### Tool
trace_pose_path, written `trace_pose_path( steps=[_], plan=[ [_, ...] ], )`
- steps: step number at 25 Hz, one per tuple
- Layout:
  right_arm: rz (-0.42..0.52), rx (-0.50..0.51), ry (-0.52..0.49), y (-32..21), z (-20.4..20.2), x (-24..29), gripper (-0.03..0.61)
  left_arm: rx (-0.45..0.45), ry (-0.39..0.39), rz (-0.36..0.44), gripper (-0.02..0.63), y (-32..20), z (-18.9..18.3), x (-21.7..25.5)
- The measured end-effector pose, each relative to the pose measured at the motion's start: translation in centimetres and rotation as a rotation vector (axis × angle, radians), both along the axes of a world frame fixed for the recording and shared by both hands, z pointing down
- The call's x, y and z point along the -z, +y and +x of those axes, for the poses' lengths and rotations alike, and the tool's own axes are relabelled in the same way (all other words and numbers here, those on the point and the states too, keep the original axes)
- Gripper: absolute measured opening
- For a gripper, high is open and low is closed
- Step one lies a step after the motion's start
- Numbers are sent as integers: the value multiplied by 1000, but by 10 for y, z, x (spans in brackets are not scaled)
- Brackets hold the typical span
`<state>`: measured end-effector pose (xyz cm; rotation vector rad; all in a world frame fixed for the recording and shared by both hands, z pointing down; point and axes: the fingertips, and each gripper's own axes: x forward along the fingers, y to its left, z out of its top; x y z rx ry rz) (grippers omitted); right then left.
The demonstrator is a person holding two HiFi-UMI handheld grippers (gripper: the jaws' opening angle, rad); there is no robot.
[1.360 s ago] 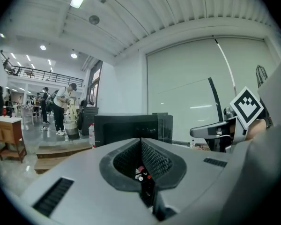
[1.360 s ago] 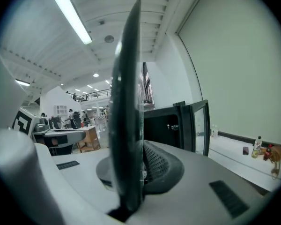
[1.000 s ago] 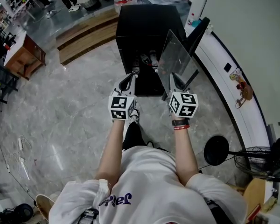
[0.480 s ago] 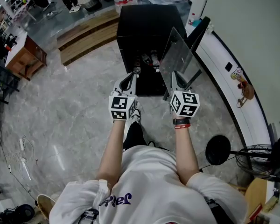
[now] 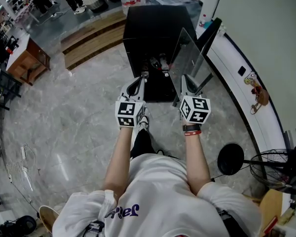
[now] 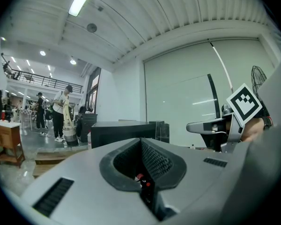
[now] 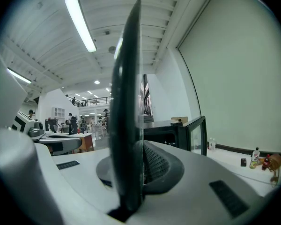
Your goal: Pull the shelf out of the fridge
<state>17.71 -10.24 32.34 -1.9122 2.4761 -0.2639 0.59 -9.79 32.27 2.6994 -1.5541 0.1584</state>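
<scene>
The small black fridge point(image 5: 155, 28) stands on the floor ahead of me, its door point(image 5: 209, 36) swung open to the right. The clear glass shelf point(image 5: 186, 58) is outside the fridge, tilted up on edge in front of the opening. My right gripper point(image 5: 186, 83) is shut on its near edge. In the right gripper view the shelf point(image 7: 129, 125) stands edge-on between the pads, with the fridge point(image 7: 164, 130) behind it. My left gripper point(image 5: 140, 80) hovers to the left of the shelf, at the fridge's front, shut with nothing in it point(image 6: 143, 182).
Bottles point(image 5: 158, 62) show inside the fridge opening. A curved white wall base point(image 5: 246, 98) runs along the right. A standing fan point(image 5: 281, 172) is at the lower right. A wooden step point(image 5: 89, 41) and a wooden desk point(image 5: 27, 58) lie to the left. People stand far off point(image 6: 61, 114).
</scene>
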Motion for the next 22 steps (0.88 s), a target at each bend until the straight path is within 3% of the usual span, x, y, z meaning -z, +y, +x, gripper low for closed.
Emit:
trace_pose_path(
  steps=[22],
  plan=[
    [8,-28,-10,3,39,0,25,-40,-2,-9,20,-1,43,-1]
  ],
)
